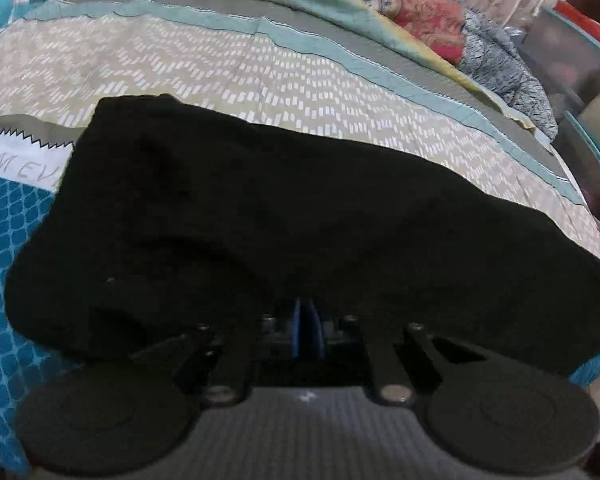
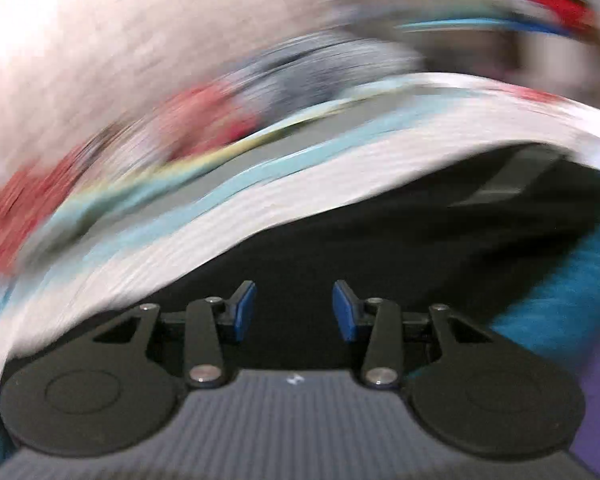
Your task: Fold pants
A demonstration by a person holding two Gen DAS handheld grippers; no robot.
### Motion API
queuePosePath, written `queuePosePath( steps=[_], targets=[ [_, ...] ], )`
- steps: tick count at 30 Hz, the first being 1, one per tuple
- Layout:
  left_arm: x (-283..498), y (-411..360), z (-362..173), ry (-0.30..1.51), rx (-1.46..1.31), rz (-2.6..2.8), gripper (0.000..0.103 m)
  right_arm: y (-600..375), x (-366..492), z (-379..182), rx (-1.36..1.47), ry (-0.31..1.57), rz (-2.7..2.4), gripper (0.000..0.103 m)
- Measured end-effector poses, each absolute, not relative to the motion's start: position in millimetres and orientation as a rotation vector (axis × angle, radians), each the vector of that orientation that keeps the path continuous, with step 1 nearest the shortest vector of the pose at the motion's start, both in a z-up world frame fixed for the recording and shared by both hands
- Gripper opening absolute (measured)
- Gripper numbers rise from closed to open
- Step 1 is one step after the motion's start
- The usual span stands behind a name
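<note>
Apparently pinching black pants (image 1: 284, 216) in left gripper (image 1: 308, 320), right gripper (image 2: 294, 310) gaping empty above pants; keeping edges aligned.

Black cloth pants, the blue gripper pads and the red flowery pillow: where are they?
Black cloth pants (image 1: 260, 208): left wrist view, middle of the fabric.
Blue gripper pads (image 2: 346, 312): right wrist view, right-hand pad's face.
Red flowery pillow (image 1: 428, 20): left wrist view, its top side.
</note>
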State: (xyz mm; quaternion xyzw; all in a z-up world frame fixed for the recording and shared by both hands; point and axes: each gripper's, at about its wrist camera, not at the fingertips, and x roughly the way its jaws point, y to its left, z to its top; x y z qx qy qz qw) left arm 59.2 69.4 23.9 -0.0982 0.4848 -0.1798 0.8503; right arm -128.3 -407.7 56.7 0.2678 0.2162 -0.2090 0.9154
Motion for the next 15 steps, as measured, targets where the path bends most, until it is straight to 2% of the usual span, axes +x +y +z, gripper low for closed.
queuePosePath(
  steps=[5,9,12,13,14,15],
  targets=[
    [55.5,72.9,34.8,1.079,-0.231,-0.331,0.008,-507.1,-139.0,69.5,0.496,0.359,-0.651,0.047],
    [48.4,46.6,60.9,1.033,-0.192,-0.355,0.009,-546.1,-102.6,61.8,0.376,0.474,-0.627,0.047],
    [36.8,-1.0,80.8,0.967,-0.106,-0.485,0.010,-567.6,-100.2,45.3,0.419,0.567,-0.556,0.047],
    [30.4,-25.5,86.8,0.940,-0.052,-0.546,0.014,-569.8,-96.2,40.0,0.420,0.600,-0.543,0.047],
    [24.7,-46.8,90.1,0.922,-0.007,-0.598,0.022,-568.2,-98.4,39.7,0.408,0.619,-0.540,0.042],
    [17.7,-69.0,92.1,0.905,0.040,-0.652,0.026,-566.7,-100.3,39.4,0.394,0.625,-0.522,0.032]
  ],
)
